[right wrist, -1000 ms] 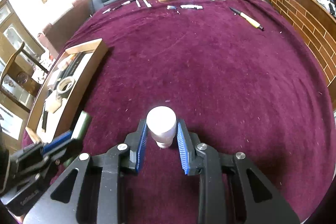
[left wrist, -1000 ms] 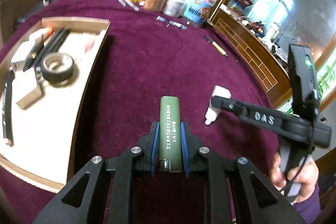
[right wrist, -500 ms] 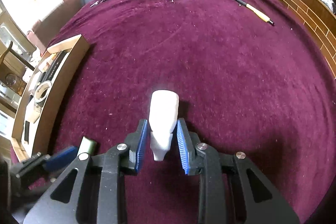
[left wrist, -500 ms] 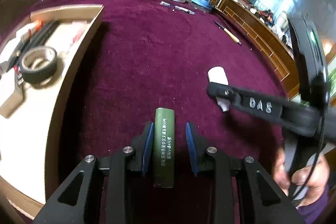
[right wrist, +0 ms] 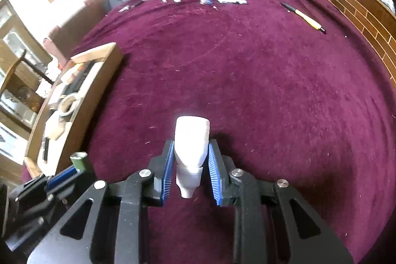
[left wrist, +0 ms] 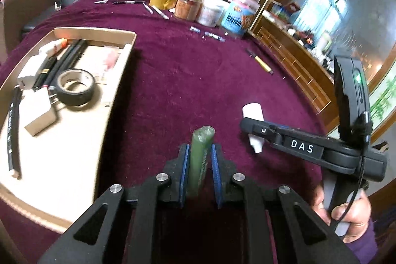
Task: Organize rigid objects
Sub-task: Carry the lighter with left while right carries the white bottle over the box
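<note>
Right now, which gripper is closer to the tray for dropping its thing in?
Probably the left gripper. It is shut on the green tube right beside the wooden tray. The right gripper, holding the white bottle, sits farther from the tray, beyond the left one.

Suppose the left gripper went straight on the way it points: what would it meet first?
Probably the bare maroon tablecloth. The left gripper, carrying the green cylinder, points down at open cloth, though depth is unclear.

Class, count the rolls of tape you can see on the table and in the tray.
2. A black tape roll lies in the wooden tray; a yellow tape roll sits at the far table edge beside the jars. Others may be hidden.
</note>
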